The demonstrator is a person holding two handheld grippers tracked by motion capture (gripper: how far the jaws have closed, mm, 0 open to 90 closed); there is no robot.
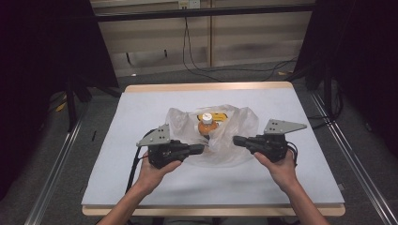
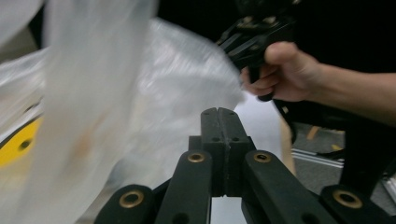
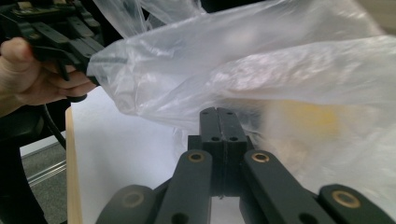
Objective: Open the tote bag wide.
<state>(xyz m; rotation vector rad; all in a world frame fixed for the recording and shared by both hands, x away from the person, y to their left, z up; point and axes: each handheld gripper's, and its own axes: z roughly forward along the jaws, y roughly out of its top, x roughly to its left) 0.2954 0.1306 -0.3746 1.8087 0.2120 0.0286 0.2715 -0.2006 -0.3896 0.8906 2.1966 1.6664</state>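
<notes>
A clear plastic bag (image 1: 240, 123) lies crumpled in the middle of the white table top (image 1: 141, 122). Inside it stands an orange bottle (image 1: 207, 123) with a white cap, in front of a yellow pack (image 1: 217, 115). My left gripper (image 1: 201, 148) rests at the bag's near left edge, jaws pressed together. My right gripper (image 1: 235, 139) sits at the bag's near right edge, also shut. In the left gripper view the shut gripper (image 2: 218, 111) has the bag (image 2: 177, 74) just left of it. In the right gripper view the shut gripper (image 3: 218, 111) points at the bag (image 3: 261, 60); no plastic shows between either pair.
The table's wooden border (image 1: 206, 86) runs along the far side. Metal rails (image 1: 51, 173) flank the table on the floor. Black cables (image 1: 197, 65) trail across the floor beyond it. Bare table top lies around the bag.
</notes>
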